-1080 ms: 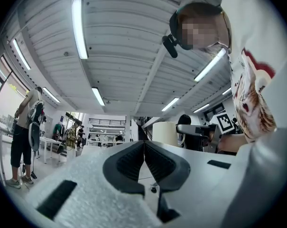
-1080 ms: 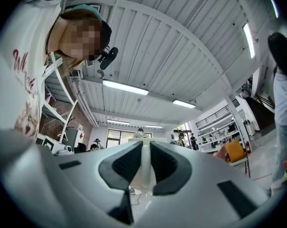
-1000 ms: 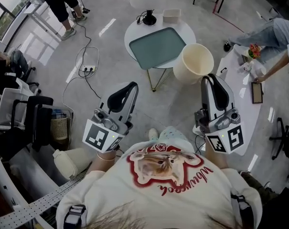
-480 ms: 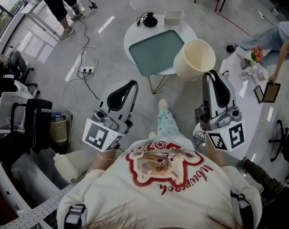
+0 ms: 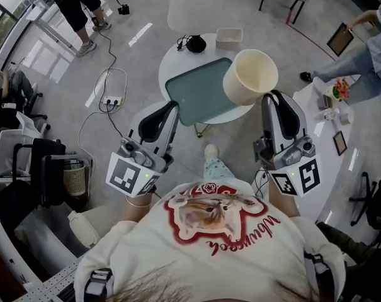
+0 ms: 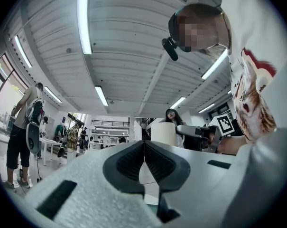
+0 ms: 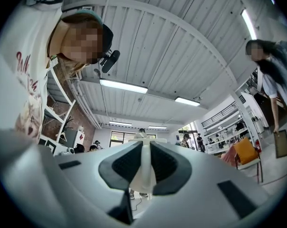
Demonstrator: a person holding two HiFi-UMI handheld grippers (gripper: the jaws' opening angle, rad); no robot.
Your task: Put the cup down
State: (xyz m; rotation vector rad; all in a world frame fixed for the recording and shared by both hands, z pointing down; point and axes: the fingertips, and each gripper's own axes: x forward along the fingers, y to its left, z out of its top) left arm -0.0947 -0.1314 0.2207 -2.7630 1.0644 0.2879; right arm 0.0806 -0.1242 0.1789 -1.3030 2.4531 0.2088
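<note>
A large cream cup [image 5: 249, 76] hangs tilted over the right part of the round white table [image 5: 170, 64], its mouth facing up and right. My right gripper [image 5: 269, 99] is shut on the cup's wall; in the right gripper view the cream wall [image 7: 144, 172] is pinched between the dark pads. My left gripper [image 5: 171, 110] is held lower left of the table, jaws shut together with nothing between them [image 6: 144, 151]. From the left gripper view the cup [image 6: 163, 133] shows ahead, held by the other gripper.
A grey-green tray [image 5: 199, 89] lies on the table, with a black round object [image 5: 194, 43] and a small white box [image 5: 228, 38] at its far side. A white lampshade-like object [image 5: 190, 2] stands beyond. Cables and a power strip [image 5: 111, 99] lie on the floor at left. A white counter [image 5: 325, 131] is at right.
The table has drawn closer beneath both grippers; the cup now hangs over the tray's right edge rather than beside the table. Both grippers keep their grip states.
</note>
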